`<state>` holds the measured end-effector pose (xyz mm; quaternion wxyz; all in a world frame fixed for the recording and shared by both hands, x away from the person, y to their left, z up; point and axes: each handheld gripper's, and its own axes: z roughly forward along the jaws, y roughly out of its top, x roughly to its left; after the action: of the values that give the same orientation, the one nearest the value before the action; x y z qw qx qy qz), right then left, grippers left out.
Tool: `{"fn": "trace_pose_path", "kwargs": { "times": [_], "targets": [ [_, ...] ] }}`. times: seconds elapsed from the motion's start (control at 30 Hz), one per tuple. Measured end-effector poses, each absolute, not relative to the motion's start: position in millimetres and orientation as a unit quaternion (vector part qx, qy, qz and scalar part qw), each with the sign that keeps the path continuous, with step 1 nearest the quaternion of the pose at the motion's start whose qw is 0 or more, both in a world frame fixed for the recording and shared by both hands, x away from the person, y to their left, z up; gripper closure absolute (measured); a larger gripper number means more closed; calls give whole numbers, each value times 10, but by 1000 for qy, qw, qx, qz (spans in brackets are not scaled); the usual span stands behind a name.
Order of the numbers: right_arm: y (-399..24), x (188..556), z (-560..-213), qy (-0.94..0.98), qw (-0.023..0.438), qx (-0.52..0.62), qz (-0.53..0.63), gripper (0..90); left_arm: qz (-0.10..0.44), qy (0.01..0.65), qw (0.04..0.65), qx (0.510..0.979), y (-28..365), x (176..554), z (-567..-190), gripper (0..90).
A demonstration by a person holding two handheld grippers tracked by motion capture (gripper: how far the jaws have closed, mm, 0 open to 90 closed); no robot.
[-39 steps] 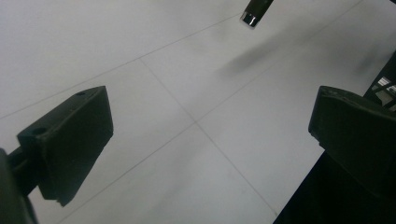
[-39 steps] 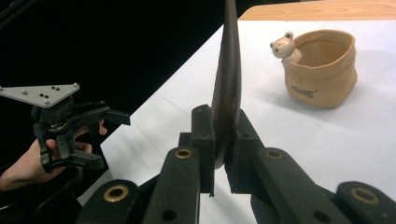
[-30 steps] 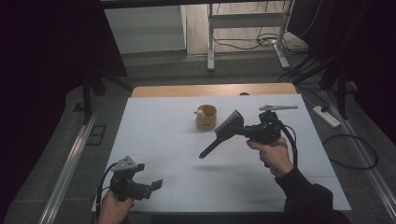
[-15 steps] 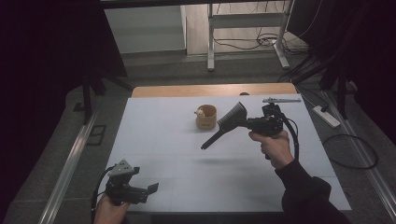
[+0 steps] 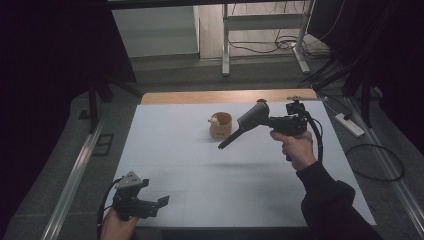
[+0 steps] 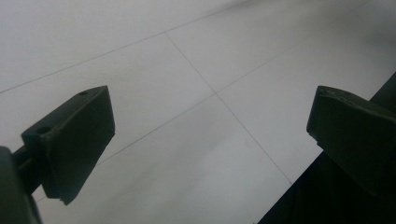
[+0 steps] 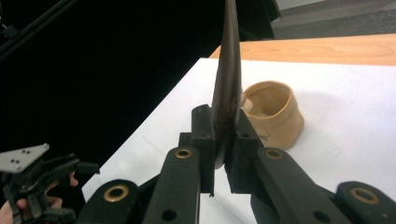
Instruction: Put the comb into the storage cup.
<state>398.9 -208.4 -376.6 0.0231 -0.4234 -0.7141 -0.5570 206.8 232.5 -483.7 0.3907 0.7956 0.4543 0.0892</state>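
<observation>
My right gripper (image 5: 261,118) is shut on the flat blade of a black spatula (image 5: 239,130), held above the white table (image 5: 190,170). The spatula's handle slants down toward the left and ends in the air. In the right gripper view the blade (image 7: 227,84) stands edge-on, pinched between the two black pads (image 7: 203,135). A small tan cup (image 5: 221,125) sits on the table just left of the blade, also seen as the tan cup (image 7: 274,114) behind it. My left gripper (image 5: 159,202) rests at the near left corner, jaws wide open over bare table (image 6: 187,84).
A wooden strip (image 5: 200,97) runs along the table's far edge. Beyond it stand a metal frame (image 5: 226,45) and cables on the floor. A power strip (image 5: 350,125) lies on the floor at the right. Dark drapes close off both sides.
My right hand has carried the spatula up and toward the far right, so the blade now hangs beside the cup. The left gripper has hardly moved.
</observation>
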Motion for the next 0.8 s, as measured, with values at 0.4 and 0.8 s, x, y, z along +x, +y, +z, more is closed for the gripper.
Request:
{"fn": "trace_pose_path", "kwargs": {
  "times": [0.4,0.8],
  "targets": [
    [-2141,4179,-3657,-698,12,-441,-564,839,98,452,389,797,2323,2049,-4830,15],
    [-2145,4309,-3542,-689,-4,-451,-568,839,94,449,393,797,2332,2046,-4833,15]
  ]
}}
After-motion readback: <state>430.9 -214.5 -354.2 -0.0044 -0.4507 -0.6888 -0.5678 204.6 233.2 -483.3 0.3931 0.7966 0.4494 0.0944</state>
